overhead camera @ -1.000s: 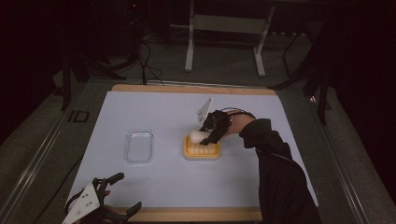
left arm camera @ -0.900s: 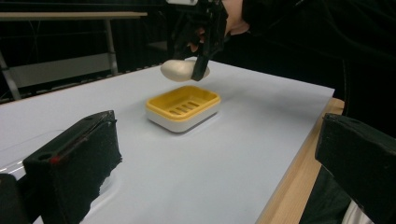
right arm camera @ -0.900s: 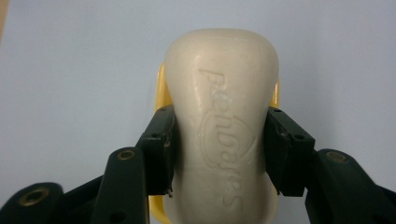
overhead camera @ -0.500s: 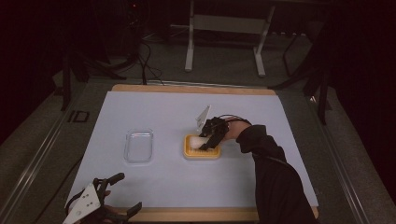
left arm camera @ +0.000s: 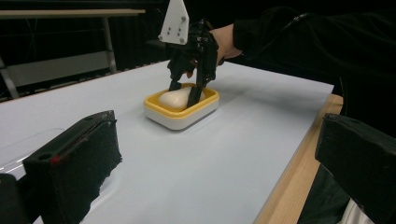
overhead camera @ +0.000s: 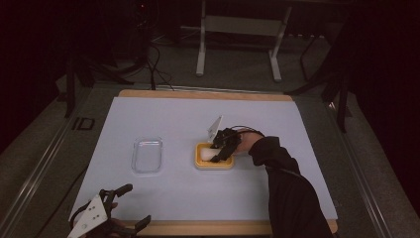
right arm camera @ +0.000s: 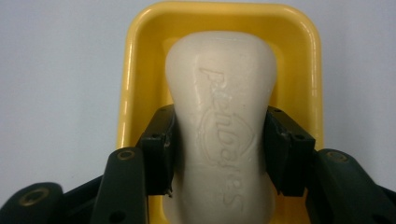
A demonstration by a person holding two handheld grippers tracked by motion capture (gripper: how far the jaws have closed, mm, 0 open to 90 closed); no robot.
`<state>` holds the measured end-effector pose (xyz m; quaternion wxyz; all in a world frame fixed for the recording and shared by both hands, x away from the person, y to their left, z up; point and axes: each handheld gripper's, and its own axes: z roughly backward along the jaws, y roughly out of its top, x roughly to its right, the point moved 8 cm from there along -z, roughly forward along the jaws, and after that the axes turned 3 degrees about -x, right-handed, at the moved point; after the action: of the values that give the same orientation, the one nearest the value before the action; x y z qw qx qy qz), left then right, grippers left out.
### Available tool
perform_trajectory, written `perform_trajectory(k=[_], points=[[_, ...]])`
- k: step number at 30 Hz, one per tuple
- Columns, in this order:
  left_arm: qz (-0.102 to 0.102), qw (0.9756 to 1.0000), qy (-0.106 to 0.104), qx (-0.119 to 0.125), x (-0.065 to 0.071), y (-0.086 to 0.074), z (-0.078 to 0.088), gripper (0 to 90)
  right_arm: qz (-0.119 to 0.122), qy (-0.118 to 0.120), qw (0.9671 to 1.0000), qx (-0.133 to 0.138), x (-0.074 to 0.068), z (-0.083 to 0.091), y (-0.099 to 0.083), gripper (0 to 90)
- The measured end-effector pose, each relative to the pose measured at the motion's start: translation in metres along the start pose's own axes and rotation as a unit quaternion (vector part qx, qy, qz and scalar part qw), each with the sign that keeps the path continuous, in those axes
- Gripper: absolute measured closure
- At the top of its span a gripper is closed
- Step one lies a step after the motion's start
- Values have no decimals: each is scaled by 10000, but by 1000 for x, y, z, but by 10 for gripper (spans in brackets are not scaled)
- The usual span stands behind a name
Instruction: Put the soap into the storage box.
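Note:
A cream bar of soap (right arm camera: 219, 107) with raised lettering lies lengthwise in a yellow soap dish (right arm camera: 219, 11). My right gripper (right arm camera: 219, 133) is shut on the soap, one pad pressed against each of its long sides. From above, the dish (overhead camera: 214, 166) sits right of the table's middle, with the soap (overhead camera: 204, 155) inside and the right gripper (overhead camera: 219, 152) tilted down into it. My left gripper (overhead camera: 136, 203) is open near the front left edge, holding nothing. Its own view faces the dish (left arm camera: 180, 116), the soap (left arm camera: 173, 99) and the right gripper (left arm camera: 187, 91) across its spread jaws.
A clear plastic tray (overhead camera: 147, 154) lies left of the dish on the pale table cover (overhead camera: 277, 124). The wooden front edge (left arm camera: 285, 182) runs close to my left gripper. Dark floor, cables and a metal stand (overhead camera: 237, 29) lie beyond the table.
My right gripper has come down with the soap, from just above the dish's left end to inside the dish. The left gripper has stayed put.

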<state>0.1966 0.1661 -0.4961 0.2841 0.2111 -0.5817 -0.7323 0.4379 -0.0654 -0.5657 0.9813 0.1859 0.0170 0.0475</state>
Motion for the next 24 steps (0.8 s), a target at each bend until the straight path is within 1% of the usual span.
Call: perform_trajectory(k=[3, 5, 8, 9, 13, 15, 17, 18, 20, 24], points=[[-2, 10000, 3, 0, 0, 0, 0, 1, -29, -7, 10000, -44, 0, -1, 0, 491], [10, 10000, -2, 10, 0, 0, 0, 1, 13, -22, 10000, -79, -1, -3, 1, 488], [-5, 10000, -3, -3, 0, 0, 0, 1, -47, -28, 9999, -124, -2, -2, 2, 468], [-4, 10000, -4, -5, 0, 0, 0, 0, -12, -36, 9999, -97, -2, -1, 3, 455], [-3, 10000, -2, -4, 0, 0, 0, 1, -50, -61, 9999, -99, -2, 5, 6, 437], [3, 10000, 2, 6, 0, 0, 0, 1, 3, -88, 9999, -131, -3, 9, 7, 436], [1, 10000, 4, -2, 0, 0, 0, 1, -32, -170, 9996, -215, -3, 12, 7, 437], [1, 10000, 4, -2, 0, 0, 0, 1, -32, -170, 9996, -215, -3, 12, 7, 437], [-2, 10000, -5, -13, 0, 0, 0, 1, 24, -246, 9992, -314, -4, 18, 7, 436], [-2, 10000, -7, -8, 0, 0, 0, 1, -3, -298, 9992, -284, -5, 28, 9, 434]])
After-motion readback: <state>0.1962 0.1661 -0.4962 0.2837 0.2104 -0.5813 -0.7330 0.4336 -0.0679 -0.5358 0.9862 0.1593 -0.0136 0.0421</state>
